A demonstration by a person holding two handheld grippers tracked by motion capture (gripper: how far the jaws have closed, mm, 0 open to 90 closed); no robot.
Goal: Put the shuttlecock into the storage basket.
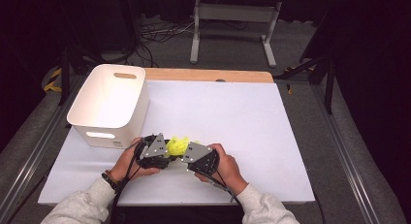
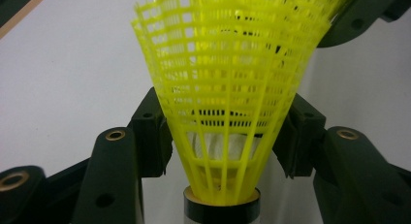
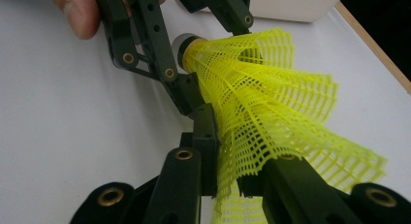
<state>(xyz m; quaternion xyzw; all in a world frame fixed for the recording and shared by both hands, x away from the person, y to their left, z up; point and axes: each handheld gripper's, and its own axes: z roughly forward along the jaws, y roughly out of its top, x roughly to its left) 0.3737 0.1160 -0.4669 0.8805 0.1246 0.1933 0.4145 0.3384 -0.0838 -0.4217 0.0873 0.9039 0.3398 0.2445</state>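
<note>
Shuttlecock (image 2: 225,88) skirt between left jaws, seemingly clamped near cork, right jaws clamped on skirt's rim.

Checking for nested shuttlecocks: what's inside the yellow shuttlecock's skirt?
Through the mesh of the yellow shuttlecock, something white shows low inside, near the cork. Mesh covers its shape, so I cannot identify it.

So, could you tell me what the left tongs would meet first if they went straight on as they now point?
Probably the right tongs, facing them across the yellow plastic mesh shuttlecock that both grip.
</note>
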